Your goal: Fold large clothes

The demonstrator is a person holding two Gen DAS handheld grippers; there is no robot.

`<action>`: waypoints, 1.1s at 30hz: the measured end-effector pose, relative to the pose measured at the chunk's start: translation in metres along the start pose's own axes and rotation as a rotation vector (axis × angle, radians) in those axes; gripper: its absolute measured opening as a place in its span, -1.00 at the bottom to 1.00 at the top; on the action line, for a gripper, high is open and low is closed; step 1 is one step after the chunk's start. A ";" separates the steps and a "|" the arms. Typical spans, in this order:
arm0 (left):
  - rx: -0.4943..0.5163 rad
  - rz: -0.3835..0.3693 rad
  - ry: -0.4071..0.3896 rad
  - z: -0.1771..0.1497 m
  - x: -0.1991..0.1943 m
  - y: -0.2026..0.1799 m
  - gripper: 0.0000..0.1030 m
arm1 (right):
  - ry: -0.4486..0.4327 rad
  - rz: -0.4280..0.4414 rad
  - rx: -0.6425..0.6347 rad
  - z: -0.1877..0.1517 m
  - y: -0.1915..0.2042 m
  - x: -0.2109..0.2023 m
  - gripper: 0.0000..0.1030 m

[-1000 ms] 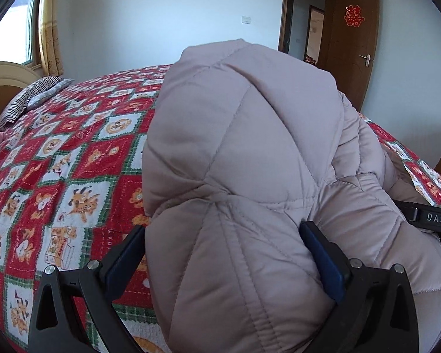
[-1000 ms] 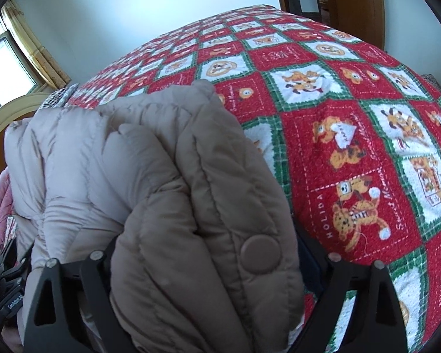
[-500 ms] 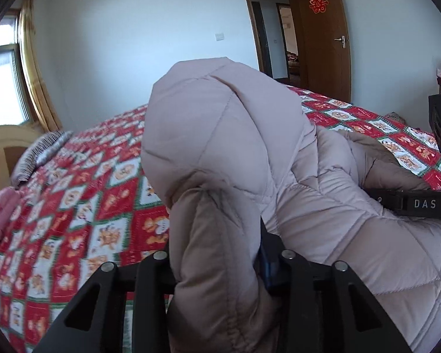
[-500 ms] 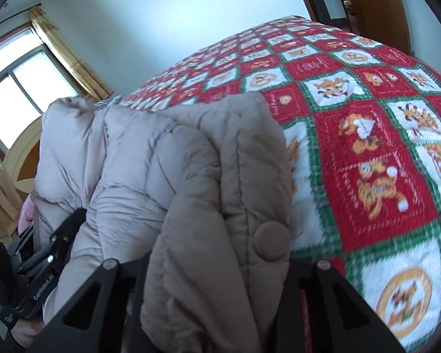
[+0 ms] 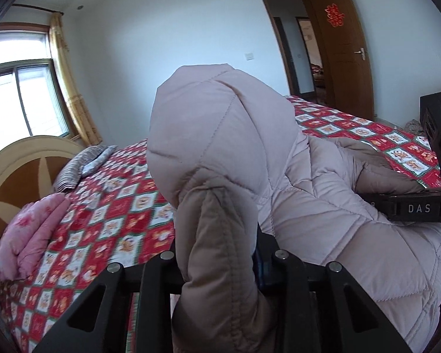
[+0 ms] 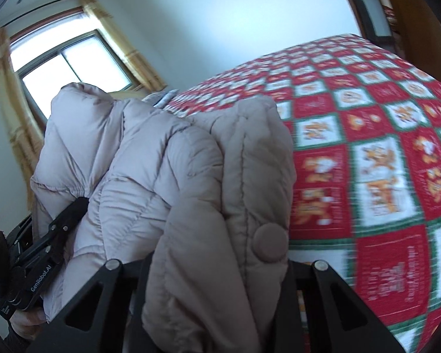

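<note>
Both tools, left tool [image 5: 217, 264] and right tool [image 6: 217, 267], clamp puffer jacket [image 5: 294, 176] edges, lifted above the bed [image 5: 108, 206], likely to fold.

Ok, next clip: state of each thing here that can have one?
Left tongs: shut on padded coat.
Right tongs: shut on padded coat.
Padded coat: bunched, lifted off the bedspread at both gripped ends.
Door: open.
Curtain: drawn aside.
Pink blanket: folded, lying on the bedspread.
</note>
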State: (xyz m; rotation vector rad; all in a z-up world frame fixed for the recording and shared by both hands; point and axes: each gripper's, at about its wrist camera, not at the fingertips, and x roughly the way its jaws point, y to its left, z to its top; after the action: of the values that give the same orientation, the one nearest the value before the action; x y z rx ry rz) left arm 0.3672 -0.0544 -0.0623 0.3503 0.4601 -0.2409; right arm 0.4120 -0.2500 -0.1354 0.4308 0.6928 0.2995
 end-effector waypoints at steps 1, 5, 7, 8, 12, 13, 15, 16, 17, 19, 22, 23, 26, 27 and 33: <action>-0.008 0.013 0.002 -0.004 -0.005 0.010 -0.40 | 0.007 0.014 -0.014 -0.001 0.012 0.005 -0.51; -0.044 0.057 0.011 -0.019 -0.020 0.043 -0.41 | 0.033 0.052 -0.062 -0.004 0.044 0.021 -0.51; -0.060 0.075 0.013 -0.026 -0.026 0.055 -0.42 | 0.047 0.069 -0.083 -0.005 0.056 0.030 -0.51; -0.068 0.089 0.015 -0.030 -0.029 0.065 -0.42 | 0.054 0.076 -0.092 -0.006 0.062 0.034 -0.51; -0.099 0.122 0.025 -0.044 -0.037 0.088 -0.43 | 0.079 0.101 -0.131 -0.011 0.089 0.048 -0.51; -0.107 0.131 0.027 -0.048 -0.038 0.094 -0.43 | 0.086 0.106 -0.142 -0.012 0.096 0.051 -0.51; -0.121 0.144 0.031 -0.054 -0.041 0.104 -0.43 | 0.098 0.116 -0.156 -0.014 0.105 0.057 -0.51; -0.129 0.150 0.032 -0.057 -0.043 0.110 -0.43 | 0.104 0.119 -0.163 -0.014 0.110 0.061 -0.51; -0.135 0.155 0.034 -0.060 -0.044 0.115 -0.43 | 0.111 0.123 -0.172 -0.015 0.115 0.065 -0.51; -0.146 0.164 0.038 -0.067 -0.047 0.125 -0.43 | 0.122 0.130 -0.183 -0.017 0.123 0.072 -0.51; -0.164 0.174 0.044 -0.076 -0.048 0.137 -0.43 | 0.138 0.135 -0.202 -0.020 0.134 0.080 -0.51; -0.168 0.176 0.048 -0.078 -0.048 0.139 -0.43 | 0.144 0.136 -0.207 -0.021 0.138 0.082 -0.51; -0.186 0.185 0.060 -0.088 -0.046 0.150 -0.43 | 0.161 0.137 -0.225 -0.026 0.149 0.089 -0.51; -0.192 0.187 0.063 -0.090 -0.045 0.152 -0.43 | 0.166 0.138 -0.228 -0.026 0.152 0.092 -0.51; -0.219 0.195 0.085 -0.106 -0.042 0.167 -0.43 | 0.198 0.138 -0.248 -0.032 0.163 0.108 -0.51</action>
State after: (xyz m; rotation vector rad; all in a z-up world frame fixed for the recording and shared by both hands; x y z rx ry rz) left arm 0.3402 0.1443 -0.0863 0.1900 0.5271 0.0150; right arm 0.4492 -0.0551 -0.1390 0.2135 0.8089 0.5580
